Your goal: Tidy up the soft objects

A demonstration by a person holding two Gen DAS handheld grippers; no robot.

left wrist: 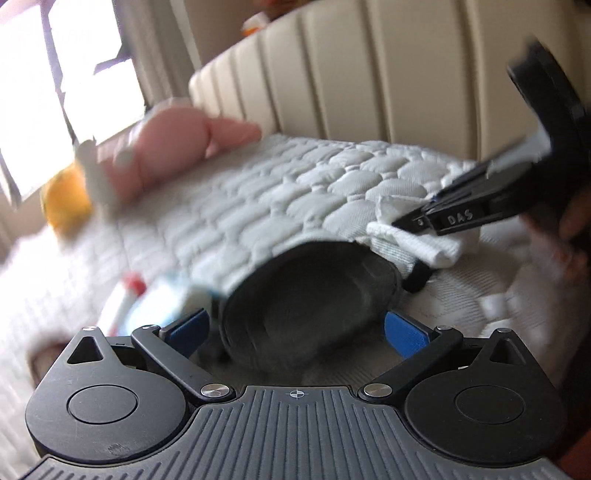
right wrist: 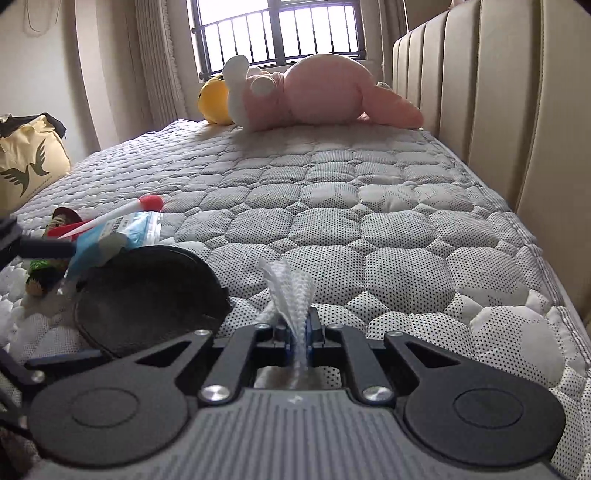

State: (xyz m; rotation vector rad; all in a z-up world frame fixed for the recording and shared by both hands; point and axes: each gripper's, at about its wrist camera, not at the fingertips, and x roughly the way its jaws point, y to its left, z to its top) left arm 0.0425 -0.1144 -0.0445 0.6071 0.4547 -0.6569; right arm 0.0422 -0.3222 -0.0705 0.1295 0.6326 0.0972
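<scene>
**White cloth pinched on the right, black bag open on the left**

Spread across both views: one quilted mattress, one ribbed headboard along its right side, one barred window at the far end. Against that far end, well apart from the hands: one big pink plush, one yellow plush just beside it. Off the mattress to the left, one tan bag.

Nearer, one round black bag, mouth facing the left wrist camera. Left gripper with blue pads apart, either side of the bag's rim; whether they touch it cannot be told through the blur.

Right gripper clamped tight on one white mesh cloth, long axis standing up out of the fingers, the rest hanging below. Seen from the left wrist, that cloth sits just right of the bag's mouth and slightly beyond it, so probably a short carry leftward into the opening, right hand nearer.

Smallest, left of the bag: one red-tipped white stick, one blue-and-white packet, one little doll
</scene>
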